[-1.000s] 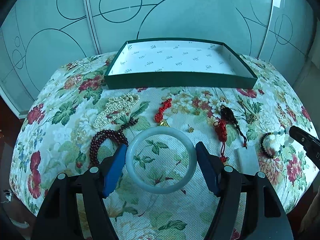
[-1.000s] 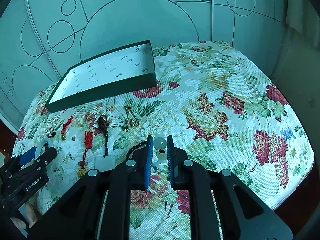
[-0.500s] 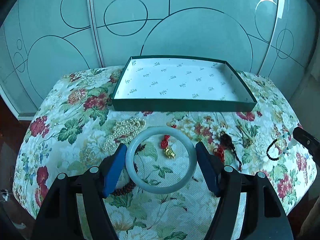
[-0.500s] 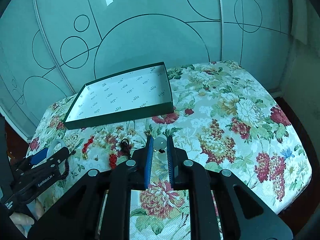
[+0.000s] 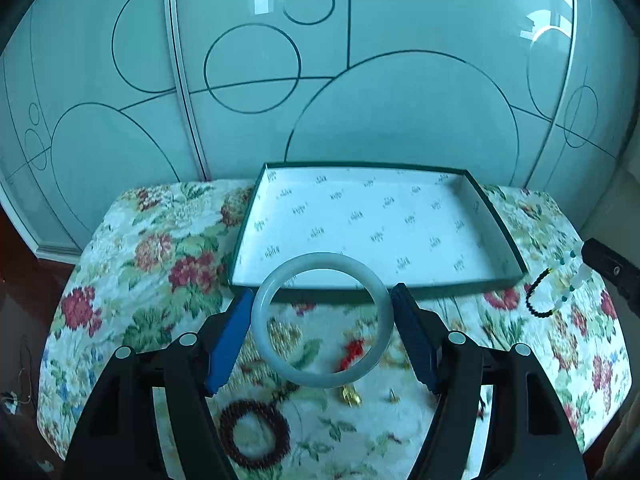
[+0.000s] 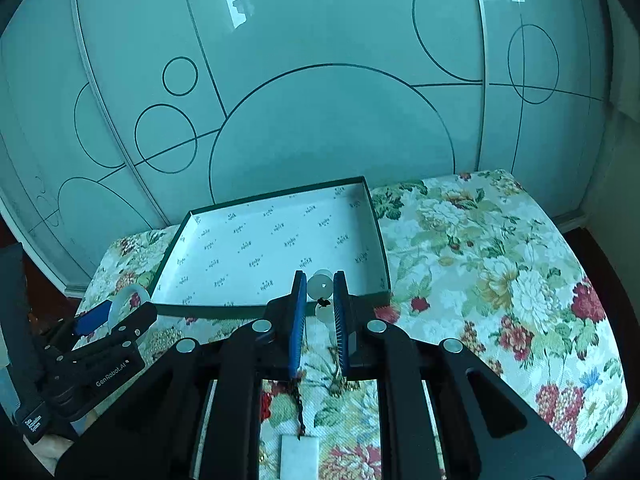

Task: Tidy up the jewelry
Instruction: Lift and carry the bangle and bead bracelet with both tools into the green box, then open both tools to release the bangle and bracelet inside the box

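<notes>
A pale jade bangle (image 5: 320,259) hangs above the floral cloth, and my left gripper (image 5: 322,295) is shut on it, one blue pad against each side. It sits just in front of the near wall of the green box (image 5: 440,292), whose white-lined floor is bare. My right gripper (image 6: 320,294) is shut on a bead bracelet (image 6: 320,285); white beads show between its pads. In the left wrist view that bracelet (image 5: 538,294) dangles as a black-and-white loop from the right gripper's tip (image 5: 600,256). The right wrist view shows the left gripper (image 6: 108,314) low at the left.
On the flowered cloth (image 5: 132,280) lie a dark red bead bracelet (image 5: 256,432), a red-corded gold charm (image 5: 351,395) and a small gold stud (image 5: 394,396). A white rectangular pendant (image 6: 300,456) lies below the right gripper. Patterned glass doors stand behind the box.
Both grippers have risen and moved toward the green box, carrying the bangle and the bead bracelet. The loose jewelry on the cloth has slid lower in both views.
</notes>
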### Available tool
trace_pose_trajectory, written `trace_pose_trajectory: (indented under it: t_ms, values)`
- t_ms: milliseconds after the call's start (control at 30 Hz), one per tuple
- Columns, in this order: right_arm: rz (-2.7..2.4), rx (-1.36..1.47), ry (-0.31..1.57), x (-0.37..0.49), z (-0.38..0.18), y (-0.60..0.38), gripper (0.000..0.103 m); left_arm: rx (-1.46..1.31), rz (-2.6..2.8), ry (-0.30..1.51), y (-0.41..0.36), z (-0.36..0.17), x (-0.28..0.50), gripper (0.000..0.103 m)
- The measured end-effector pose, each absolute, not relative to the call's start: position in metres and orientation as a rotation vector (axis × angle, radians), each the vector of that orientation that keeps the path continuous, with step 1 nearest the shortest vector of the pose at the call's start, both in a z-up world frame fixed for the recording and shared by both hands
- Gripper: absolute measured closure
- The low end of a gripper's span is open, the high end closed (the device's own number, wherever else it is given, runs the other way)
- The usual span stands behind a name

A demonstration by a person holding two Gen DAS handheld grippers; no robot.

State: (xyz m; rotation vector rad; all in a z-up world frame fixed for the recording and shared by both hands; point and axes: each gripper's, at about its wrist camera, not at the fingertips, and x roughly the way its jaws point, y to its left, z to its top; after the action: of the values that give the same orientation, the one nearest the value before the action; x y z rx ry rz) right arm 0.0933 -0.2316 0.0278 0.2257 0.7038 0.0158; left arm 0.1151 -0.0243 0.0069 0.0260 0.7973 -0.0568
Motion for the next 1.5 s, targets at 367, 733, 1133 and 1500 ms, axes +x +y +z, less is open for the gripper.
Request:
trace_pose_trajectory:
  t_ms: [367,733,1133,1500]
  values:
    - [0.003,0.226,0.74,0.179,0.005,-0.233,0.089,0.055,-0.03,0.793,-0.023,-0.009,0.197,0.033]
    - [-0.062,0.229,0.895,0.215,-0.074,-0.242,0.089,0.054,-0.047,0.933,-0.03,-0.074,0.236,0.033]
    - [-0.069,0.232,0.834,0.197,-0.056,-0.245,0.064,0.073,-0.05,0.916,-0.04,-0.065,0.23,0.024]
    - [-0.07,0.228,0.822,0.114,-0.036,-0.239,0.063,0.007,-0.031,0.892,-0.012,-0.027,0.158,0.024]
